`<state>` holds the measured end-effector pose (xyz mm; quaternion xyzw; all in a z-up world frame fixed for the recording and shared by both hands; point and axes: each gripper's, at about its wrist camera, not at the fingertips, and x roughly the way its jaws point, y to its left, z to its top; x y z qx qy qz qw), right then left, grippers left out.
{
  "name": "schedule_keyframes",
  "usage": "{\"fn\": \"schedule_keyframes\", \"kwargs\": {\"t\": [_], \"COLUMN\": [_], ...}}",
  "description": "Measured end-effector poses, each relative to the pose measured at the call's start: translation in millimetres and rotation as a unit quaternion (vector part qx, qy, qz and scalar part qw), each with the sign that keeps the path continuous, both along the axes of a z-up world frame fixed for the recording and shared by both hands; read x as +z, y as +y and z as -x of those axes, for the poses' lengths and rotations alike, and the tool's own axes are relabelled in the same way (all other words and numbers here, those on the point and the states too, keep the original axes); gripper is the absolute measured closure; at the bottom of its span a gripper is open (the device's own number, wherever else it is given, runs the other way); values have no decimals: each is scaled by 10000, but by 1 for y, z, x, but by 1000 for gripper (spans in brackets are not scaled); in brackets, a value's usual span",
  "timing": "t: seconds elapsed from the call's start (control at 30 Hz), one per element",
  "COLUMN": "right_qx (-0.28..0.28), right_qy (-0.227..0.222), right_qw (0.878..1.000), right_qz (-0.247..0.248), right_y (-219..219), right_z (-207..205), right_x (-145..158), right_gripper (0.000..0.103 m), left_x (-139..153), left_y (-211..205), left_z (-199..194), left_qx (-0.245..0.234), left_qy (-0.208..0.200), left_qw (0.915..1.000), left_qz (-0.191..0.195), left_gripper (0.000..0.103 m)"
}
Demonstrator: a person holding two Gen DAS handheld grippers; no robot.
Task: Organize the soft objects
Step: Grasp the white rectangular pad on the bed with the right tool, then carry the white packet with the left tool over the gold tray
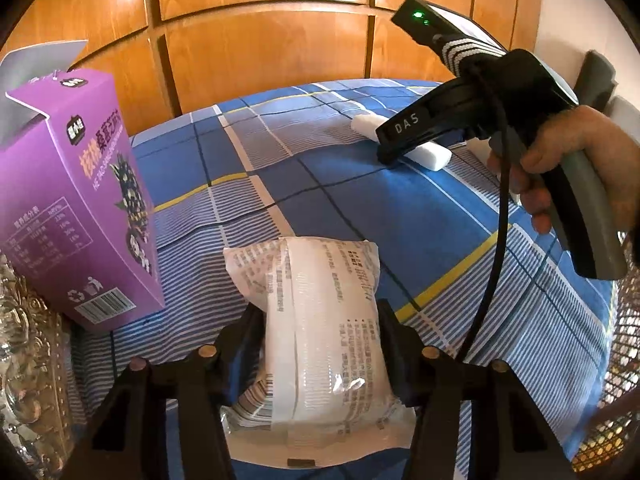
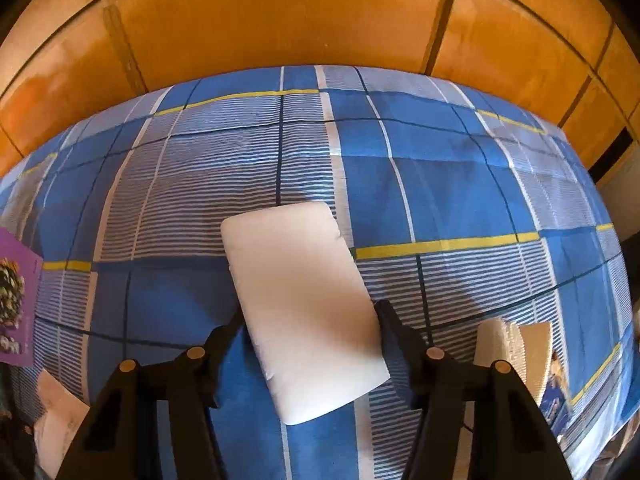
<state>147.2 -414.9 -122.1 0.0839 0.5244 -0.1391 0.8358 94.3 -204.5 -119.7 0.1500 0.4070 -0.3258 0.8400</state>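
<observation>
My left gripper (image 1: 316,316) is shut on a white plastic-wrapped soft packet (image 1: 320,320) printed with grey text, holding it just over the blue plaid bedcover (image 1: 360,184). A white foam block (image 2: 300,304) lies flat on the bedcover (image 2: 440,184). My right gripper (image 2: 308,320) is open, its jaws on either side of the block's near half. In the left wrist view the right gripper (image 1: 390,158) is tip-down on the same white block (image 1: 428,156) at the far right.
An open purple carton (image 1: 76,208) stands at the left, its edge also in the right wrist view (image 2: 16,300). A wooden panelled wall (image 1: 260,40) rises behind the bed. A cream object (image 2: 516,344) lies at the right.
</observation>
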Motion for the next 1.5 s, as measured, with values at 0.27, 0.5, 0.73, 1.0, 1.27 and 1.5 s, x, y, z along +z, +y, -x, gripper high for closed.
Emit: {"fn": "schedule_keyframes", "kwargs": {"t": [0.27,0.5,0.73,1.0,1.27,1.5], "right_qx": [81,79,84,125,189,285], "right_qy": [-5,16,37,45,40,-8], "right_qw": [9999,9999,9998,9997,9993,9982], "right_qz": [132,110,149,192,309,525], "right_y": [2,2,3,3,6,12], "right_z": [1,1,-1,-1,-1,0], "right_x": [-1,-1,-1,-1,0,0], "right_gripper": [42,42,42,42,42,43], "left_x": [18,62,122,170,189,173], "left_y": [-15,-32,-38,-5,119,237], "left_z": [-27,-44,-90,-156,-174,-136], "left_qx": [253,338,694,1489,2439,3143], "left_qy": [400,59,-87,-377,-719,-646], "left_qw": [9988,9992,9967,9879,9671,9468], "left_qz": [150,216,418,214,128,238], "left_gripper": [55,55,55,55,55,55]}}
